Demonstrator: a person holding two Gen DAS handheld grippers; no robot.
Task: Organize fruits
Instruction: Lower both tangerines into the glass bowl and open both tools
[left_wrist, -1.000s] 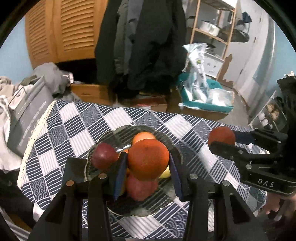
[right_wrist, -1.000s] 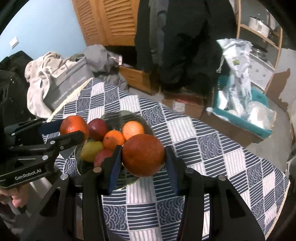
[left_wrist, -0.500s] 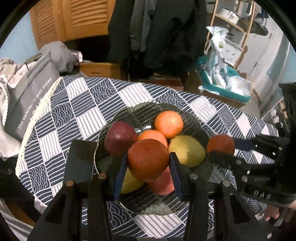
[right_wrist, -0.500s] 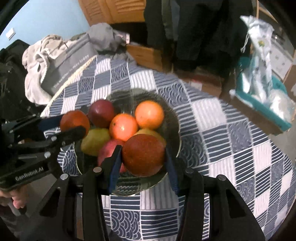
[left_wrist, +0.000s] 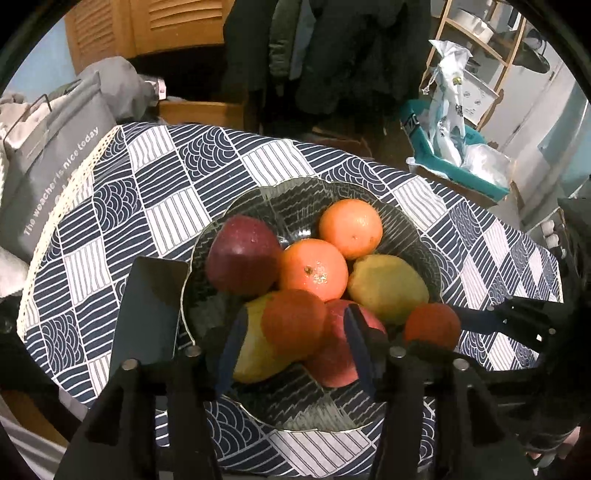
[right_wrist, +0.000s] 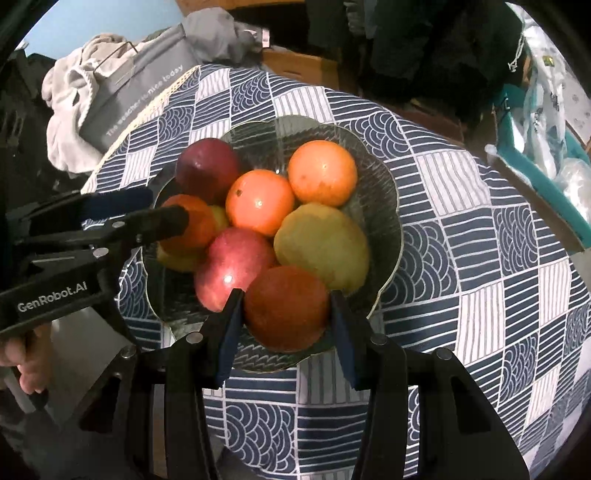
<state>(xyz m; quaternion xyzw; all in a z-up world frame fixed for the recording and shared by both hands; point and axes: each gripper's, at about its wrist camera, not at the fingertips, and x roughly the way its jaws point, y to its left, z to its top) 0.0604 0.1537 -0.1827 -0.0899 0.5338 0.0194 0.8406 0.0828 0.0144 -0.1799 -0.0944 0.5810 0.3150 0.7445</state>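
Oranges clamped in both tools, left tool (left_wrist: 293, 328) and right tool (right_wrist: 286, 308), over glass bowl (right_wrist: 388, 192).

Left gripper (left_wrist: 293, 332) pointed forward and down, fingers closed around reddish orange (left_wrist: 293, 323), blue pads pressed on both its sides. Seen from right wrist camera, it reached in from left, level, person's fingers (right_wrist: 26, 373) curled under handle at near left edge. Right gripper (right_wrist: 286, 314) pointed forward and down too, clamped on second reddish orange (right_wrist: 286, 308). From left wrist camera, it reached in from right, at near right.
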